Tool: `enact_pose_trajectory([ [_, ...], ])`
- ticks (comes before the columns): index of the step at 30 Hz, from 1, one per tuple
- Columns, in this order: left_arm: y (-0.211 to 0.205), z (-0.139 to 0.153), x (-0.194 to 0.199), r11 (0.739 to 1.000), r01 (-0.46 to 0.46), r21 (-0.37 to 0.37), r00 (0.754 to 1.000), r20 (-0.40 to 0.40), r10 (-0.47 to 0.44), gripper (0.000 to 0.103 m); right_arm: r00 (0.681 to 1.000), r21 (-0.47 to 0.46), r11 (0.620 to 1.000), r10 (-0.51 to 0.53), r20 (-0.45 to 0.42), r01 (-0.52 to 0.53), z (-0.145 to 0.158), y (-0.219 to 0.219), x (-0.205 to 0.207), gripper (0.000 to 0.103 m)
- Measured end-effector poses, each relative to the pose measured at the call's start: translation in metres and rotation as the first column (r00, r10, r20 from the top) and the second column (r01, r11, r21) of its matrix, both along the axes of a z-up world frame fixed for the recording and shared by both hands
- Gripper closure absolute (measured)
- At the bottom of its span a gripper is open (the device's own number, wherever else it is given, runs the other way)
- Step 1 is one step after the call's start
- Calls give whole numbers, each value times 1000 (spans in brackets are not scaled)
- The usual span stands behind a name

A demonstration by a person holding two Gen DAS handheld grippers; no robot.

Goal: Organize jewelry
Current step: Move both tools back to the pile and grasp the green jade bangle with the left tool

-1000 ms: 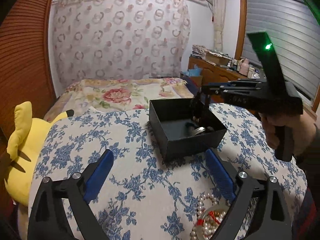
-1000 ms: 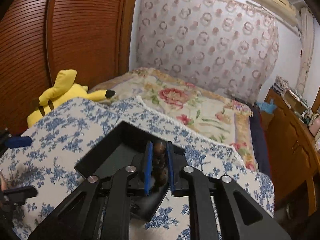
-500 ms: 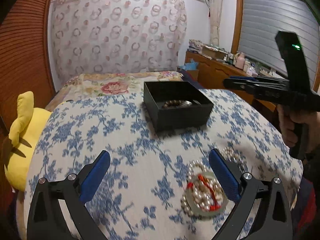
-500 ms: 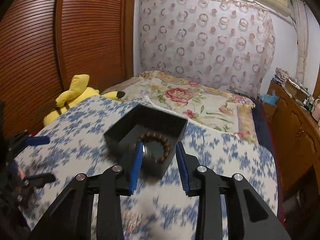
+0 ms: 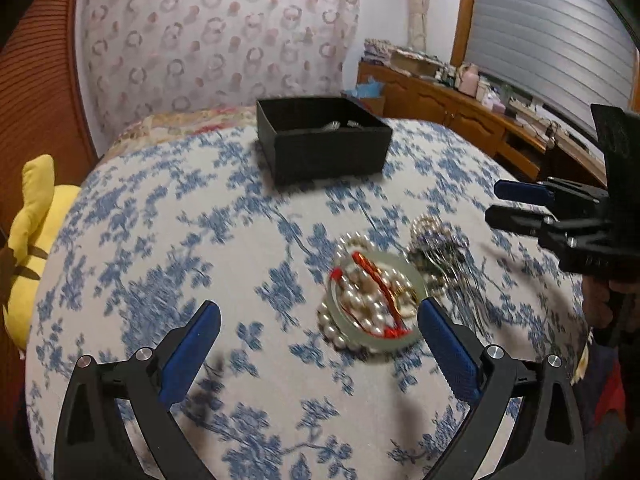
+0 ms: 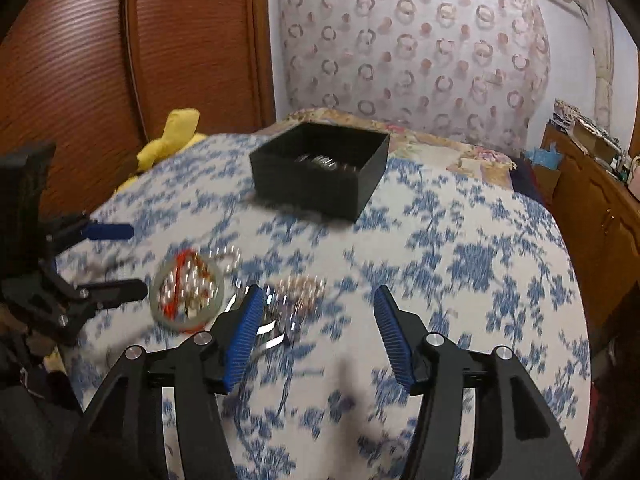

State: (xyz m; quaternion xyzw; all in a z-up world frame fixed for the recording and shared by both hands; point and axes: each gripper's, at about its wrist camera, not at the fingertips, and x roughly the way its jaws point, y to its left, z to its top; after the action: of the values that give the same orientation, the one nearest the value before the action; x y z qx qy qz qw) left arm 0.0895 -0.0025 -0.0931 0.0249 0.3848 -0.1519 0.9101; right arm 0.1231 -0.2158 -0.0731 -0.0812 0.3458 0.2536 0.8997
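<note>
Left wrist view: left gripper [image 5: 318, 336] with jaws spread wide, nothing between the pads. Pale bangle [image 5: 376, 300] heaped with pearl beads and red cord lying on the blue-flowered desk [image 5: 168, 240], just ahead of the right-hand pad. Tangle of chains [image 5: 438, 248] beside it. Black box [image 5: 324, 140] farther back, well apart.

Right wrist view: right gripper [image 6: 318, 334], jaws just been opening, released and empty (blurred). Chains [image 6: 296, 296] just ahead of the left-hand pad, bangle [image 6: 186, 290] off to its left, box [image 6: 320, 170] beyond, holding bracelets.
</note>
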Motion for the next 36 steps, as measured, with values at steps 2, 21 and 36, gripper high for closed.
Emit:
enact_pose_trajectory([
  [2,-5,-3,0,1000,9,14,1000,-12,-9,8,1000,-9,1000,16,-20,-16,-9,3,-7,43],
  [21,-41,-13,15,989,104,100,991,-90,-95,25,1000,19,1000,9,-29,-9,-24,0,-15,43],
  [36,-53,-13,18,983,119,137,992,-51,-113,34,999,53,999,-8,-33,10,-24,-6,-14,43],
])
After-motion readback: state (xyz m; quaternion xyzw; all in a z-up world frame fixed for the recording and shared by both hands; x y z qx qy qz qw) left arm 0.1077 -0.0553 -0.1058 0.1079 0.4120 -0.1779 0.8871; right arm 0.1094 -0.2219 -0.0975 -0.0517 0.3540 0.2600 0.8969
